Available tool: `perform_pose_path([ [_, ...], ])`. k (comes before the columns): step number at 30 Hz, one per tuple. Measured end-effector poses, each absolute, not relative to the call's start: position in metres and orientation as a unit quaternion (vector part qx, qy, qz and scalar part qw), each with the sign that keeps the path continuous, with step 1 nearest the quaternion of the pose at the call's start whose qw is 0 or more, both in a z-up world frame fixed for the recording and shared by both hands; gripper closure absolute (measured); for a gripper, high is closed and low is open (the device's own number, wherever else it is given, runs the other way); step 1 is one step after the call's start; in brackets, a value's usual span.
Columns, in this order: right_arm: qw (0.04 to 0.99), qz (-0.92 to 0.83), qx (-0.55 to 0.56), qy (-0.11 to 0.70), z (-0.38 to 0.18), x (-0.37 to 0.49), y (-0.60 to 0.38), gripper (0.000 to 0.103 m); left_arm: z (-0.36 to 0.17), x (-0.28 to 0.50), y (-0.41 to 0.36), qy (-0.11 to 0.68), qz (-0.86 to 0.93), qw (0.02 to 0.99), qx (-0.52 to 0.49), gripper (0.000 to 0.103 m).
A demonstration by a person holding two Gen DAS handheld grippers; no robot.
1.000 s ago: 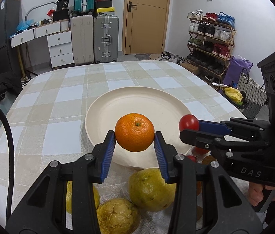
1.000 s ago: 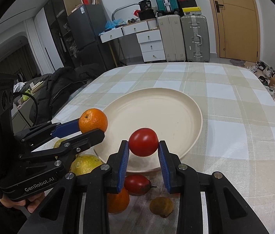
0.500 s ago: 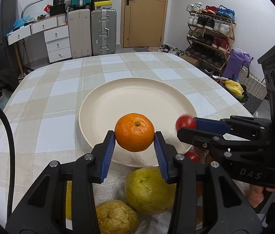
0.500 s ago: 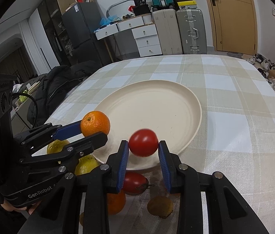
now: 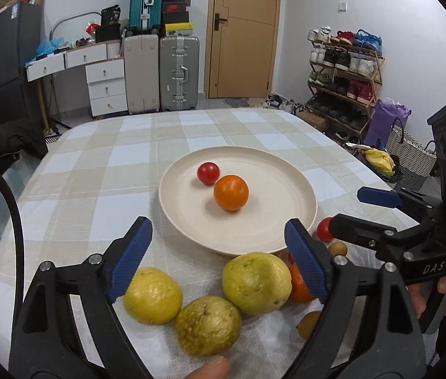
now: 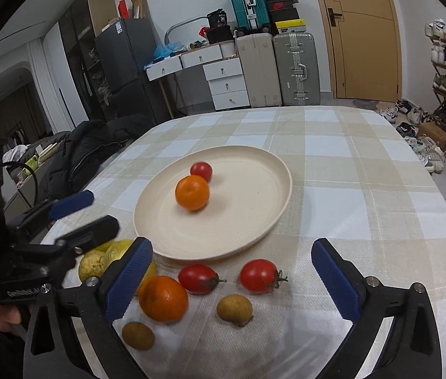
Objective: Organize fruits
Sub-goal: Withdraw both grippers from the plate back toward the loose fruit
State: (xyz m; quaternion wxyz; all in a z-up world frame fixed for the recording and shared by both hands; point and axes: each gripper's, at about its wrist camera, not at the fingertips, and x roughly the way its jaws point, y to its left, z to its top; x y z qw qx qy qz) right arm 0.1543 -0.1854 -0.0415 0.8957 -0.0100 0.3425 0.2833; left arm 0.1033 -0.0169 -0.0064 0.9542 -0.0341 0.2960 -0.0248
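Since the earlier frame, orange and tomato have dropped onto the plate, touching. Left gripper and right gripper are opening, empty. Step: release done; next, picking fruit still on the tablecloth.

Left gripper angled downward short of the plate, jaws opening, nothing between the blue pads. Right gripper likewise tilted down on the plate's near side, jaws opening and empty.
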Motion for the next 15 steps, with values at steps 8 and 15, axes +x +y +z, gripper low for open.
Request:
perform_pose_path([
  [8,0.895,0.285,-0.028,0.341,-0.033,0.138,-0.191,0.0,0.007,0.064,-0.013,0.285,-0.015,0.958,-0.025,0.001],
  [15,0.895,0.282,-0.052,0.342,-0.034,0.132,-0.19,0.0,0.008,0.043,-0.011,0.282,-0.006,0.959,-0.02,0.001],
])
